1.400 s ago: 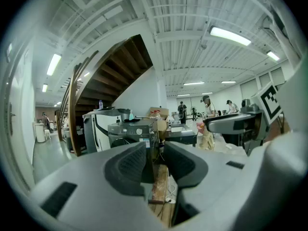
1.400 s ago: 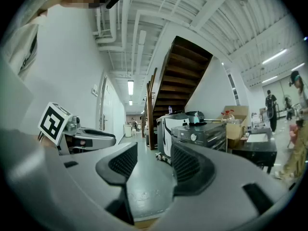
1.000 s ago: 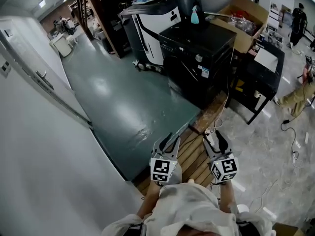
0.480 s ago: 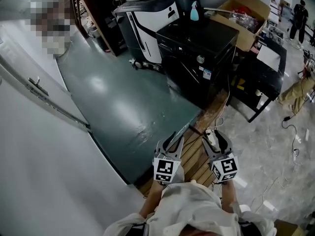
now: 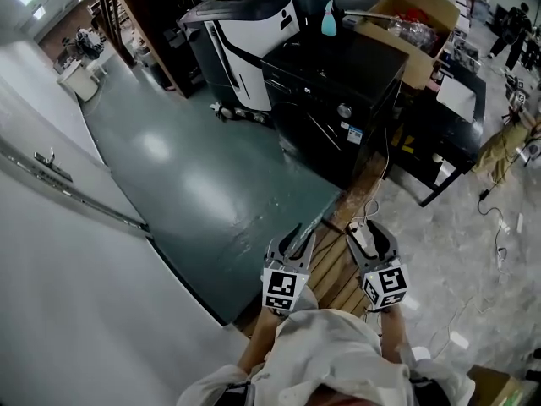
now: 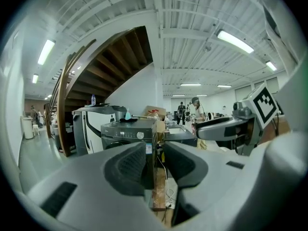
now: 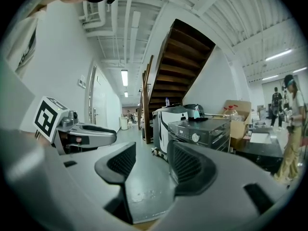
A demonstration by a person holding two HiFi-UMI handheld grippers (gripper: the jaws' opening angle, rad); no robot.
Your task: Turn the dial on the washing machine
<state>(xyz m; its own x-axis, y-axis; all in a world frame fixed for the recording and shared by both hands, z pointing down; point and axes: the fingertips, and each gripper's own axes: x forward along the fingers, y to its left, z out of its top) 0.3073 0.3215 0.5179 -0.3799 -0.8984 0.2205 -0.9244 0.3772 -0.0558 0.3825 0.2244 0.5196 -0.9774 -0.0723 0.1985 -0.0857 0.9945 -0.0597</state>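
Closer now, the left hand-held gripper [image 5: 297,237] and right hand-held gripper [image 5: 369,231] aim at the washer [image 5: 338,74]. Its dial [image 5: 344,110] sits at 12 o'clock, well apart. Both are empty and narrowly parted; the right's jaws have just been closing, likely pre-set to pinch.

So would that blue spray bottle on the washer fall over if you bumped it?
Probably, yes. The spray bottle stands tall and narrow on the flat top of the washer, so a bump would likely tip it. It looks like plastic, so it is probably light and unlikely to break.
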